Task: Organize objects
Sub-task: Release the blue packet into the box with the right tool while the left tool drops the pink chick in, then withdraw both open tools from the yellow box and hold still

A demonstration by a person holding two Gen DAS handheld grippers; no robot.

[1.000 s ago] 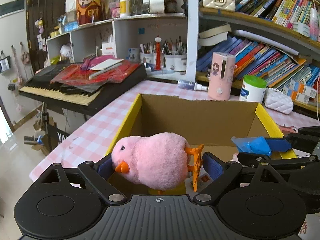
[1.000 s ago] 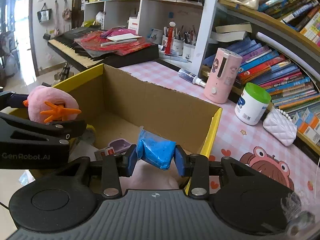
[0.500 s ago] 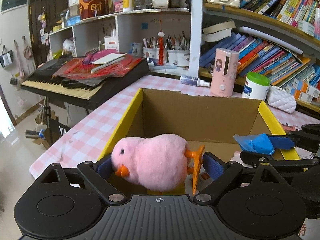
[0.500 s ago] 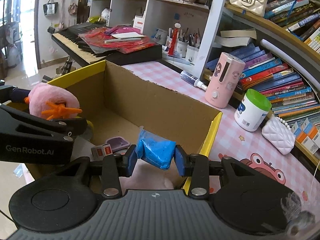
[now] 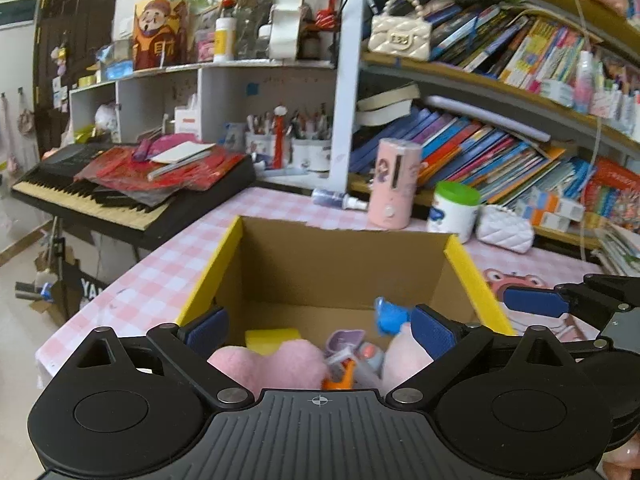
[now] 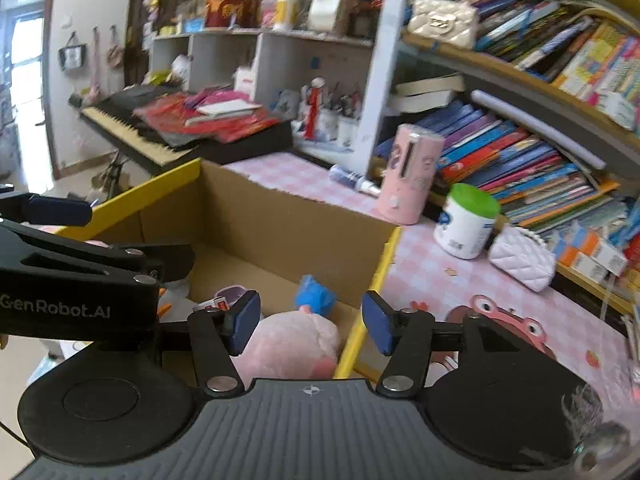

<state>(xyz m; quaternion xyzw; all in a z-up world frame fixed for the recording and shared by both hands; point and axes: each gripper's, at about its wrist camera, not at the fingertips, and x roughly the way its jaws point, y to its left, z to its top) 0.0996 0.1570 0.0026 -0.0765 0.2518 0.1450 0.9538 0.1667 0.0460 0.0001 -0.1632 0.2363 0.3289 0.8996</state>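
Note:
An open cardboard box [image 5: 328, 264] with yellow flaps stands on the pink checked table; it also shows in the right wrist view [image 6: 280, 224]. My left gripper [image 5: 318, 330] is open above the box. The pink plush chick [image 5: 272, 364] lies in the box below it, orange feet to the right. My right gripper [image 6: 310, 322] is open over the box's right side. The blue packet [image 6: 314, 296] lies in the box on a pale pink plush [image 6: 288, 344]; the packet also shows in the left wrist view [image 5: 386, 316]. A purple item [image 5: 344, 340] and a yellow block [image 5: 272, 336] lie beside them.
Behind the box stand a pink dispenser [image 5: 394, 182], a white tub with a green lid [image 5: 454, 210], a spray bottle [image 5: 338, 200] and a white quilted purse [image 5: 504, 232]. Bookshelves rise behind. A keyboard [image 5: 120, 188] with red papers stands at the left.
Both grippers opened. The pink chick dropped from the left gripper into the box, and the blue packet dropped from the right gripper into the box. Both grippers rose slightly.

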